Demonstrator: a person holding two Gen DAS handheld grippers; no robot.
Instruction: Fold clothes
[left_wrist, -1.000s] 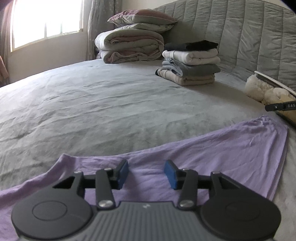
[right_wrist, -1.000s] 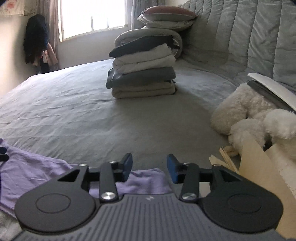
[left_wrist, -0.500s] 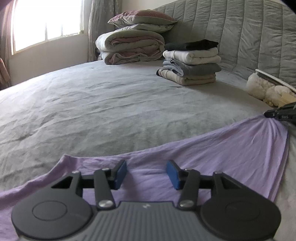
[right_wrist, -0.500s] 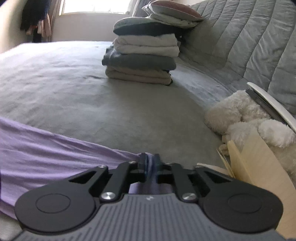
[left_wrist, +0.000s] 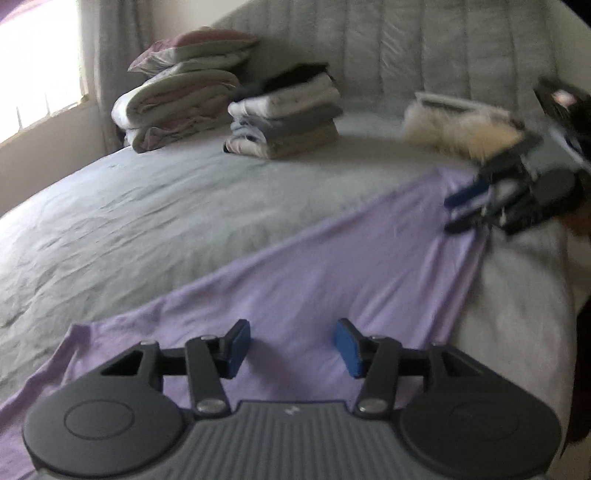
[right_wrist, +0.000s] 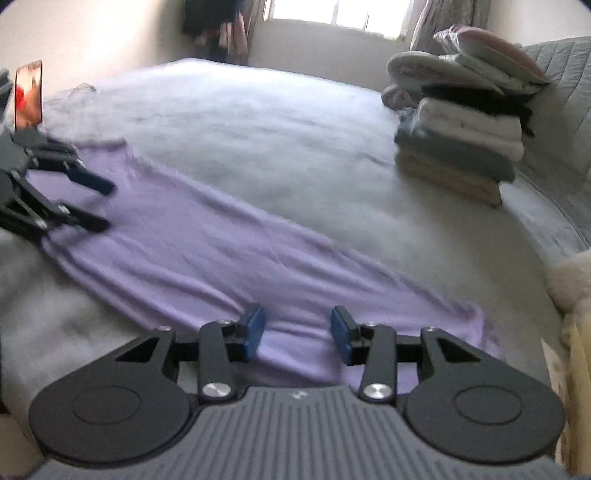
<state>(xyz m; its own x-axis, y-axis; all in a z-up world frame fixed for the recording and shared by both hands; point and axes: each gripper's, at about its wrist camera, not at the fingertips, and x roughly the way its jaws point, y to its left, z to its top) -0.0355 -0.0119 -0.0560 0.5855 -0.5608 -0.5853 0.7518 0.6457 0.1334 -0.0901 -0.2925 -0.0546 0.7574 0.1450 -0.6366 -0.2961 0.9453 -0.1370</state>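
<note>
A lilac garment (left_wrist: 332, 266) lies spread in a long strip on the grey bed (left_wrist: 166, 206). My left gripper (left_wrist: 291, 347) hovers open over its near end, blue pads apart and nothing pinched. My right gripper (right_wrist: 297, 330) is at the other end of the garment (right_wrist: 207, 243). Its jaws are opening, and the cloth lies flat under the gap without the pads pressing on it. In the left wrist view the right gripper (left_wrist: 469, 206) shows blurred at the cloth's far corner. In the right wrist view the left gripper (right_wrist: 99, 205) stands open at the far left.
A stack of folded clothes (left_wrist: 284, 122) (right_wrist: 461, 147) stands by the quilted headboard (left_wrist: 443, 48), with pillows and a folded duvet (left_wrist: 177, 107) behind it. A white plush toy (left_wrist: 454, 133) (right_wrist: 572, 280) lies at the bed's right side. A small lit screen (right_wrist: 27, 94) stands at the far left.
The right gripper closed on the garment's corner half a second ago and has since opened. Both grippers have swung and rolled, and each now sees the other across the stretched cloth.
</note>
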